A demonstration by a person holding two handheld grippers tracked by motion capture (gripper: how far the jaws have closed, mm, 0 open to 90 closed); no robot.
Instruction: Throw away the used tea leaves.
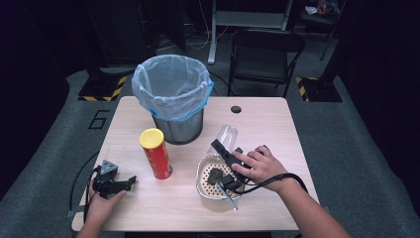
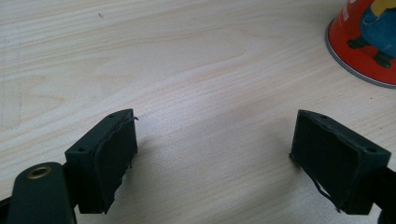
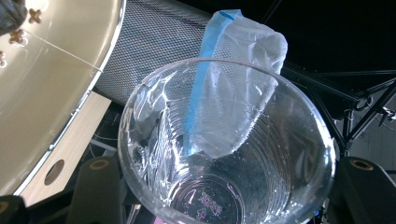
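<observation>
Left tool [image 1: 130, 181], nearest the camera, rests on the worktop [image 1: 257, 124] left of the bin [image 1: 172, 96], jaws wide and empty. Right tool [image 1: 216, 147] clamps the clear plastic cup [image 3: 224, 149] near its base, right of the bin: light, thin, crushable, slippery; grip gently.

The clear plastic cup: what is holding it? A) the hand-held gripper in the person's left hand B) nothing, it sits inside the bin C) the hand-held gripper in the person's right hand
C: the clear plastic cup sits between the two black jaws of the right hand-held gripper, lifted off the table near the grey mesh bin with the blue bag; the left hand-held gripper is open and empty.
</observation>
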